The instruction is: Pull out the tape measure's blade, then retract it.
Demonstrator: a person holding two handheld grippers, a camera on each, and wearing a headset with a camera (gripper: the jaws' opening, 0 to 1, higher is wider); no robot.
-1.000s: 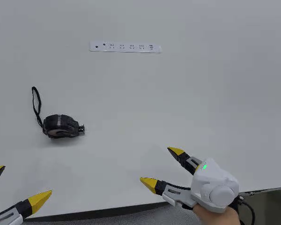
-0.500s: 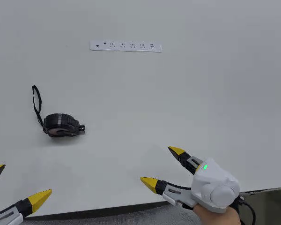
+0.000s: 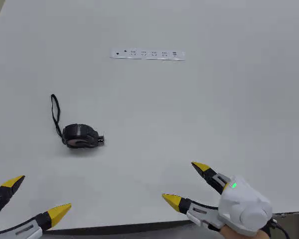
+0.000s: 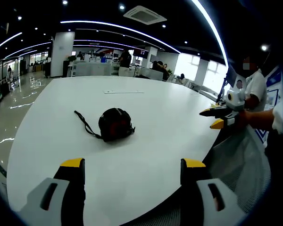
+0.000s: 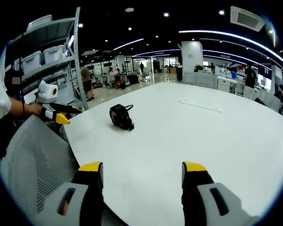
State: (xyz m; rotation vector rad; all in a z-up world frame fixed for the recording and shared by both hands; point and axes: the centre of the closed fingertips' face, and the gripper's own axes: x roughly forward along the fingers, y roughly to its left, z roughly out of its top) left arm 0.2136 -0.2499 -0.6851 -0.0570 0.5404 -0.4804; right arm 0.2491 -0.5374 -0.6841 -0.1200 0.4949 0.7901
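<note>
The only containers I can find are the pale storage bins (image 5: 41,55) on a metal rack (image 5: 75,42) far off in the right gripper view; their lids are on and I cannot tell what is in them.

The tape measure (image 3: 81,136) lies on its side on the white table (image 3: 214,109), left of the middle in the head view, with its black wrist strap (image 3: 55,112) trailing away from me across the tabletop. A small tab at the case's right end is all I see of the blade. Beyond it, near the far side, a white power strip (image 3: 147,54) lies flat.

My left gripper (image 3: 37,196) sits at the near left edge of the table, its yellow-tipped jaws wide apart and holding nothing. In the left gripper view the tape measure (image 4: 115,124) lies ahead of the left gripper (image 4: 133,163), between the lines of the two jaws but well apart from them.

My right gripper (image 3: 185,182) hovers over the near right edge, jaws also spread and empty. From the right gripper (image 5: 142,166) the tape measure (image 5: 120,116) lies farther off and slightly left, well apart from both tips. Neither gripper touches it.
</note>
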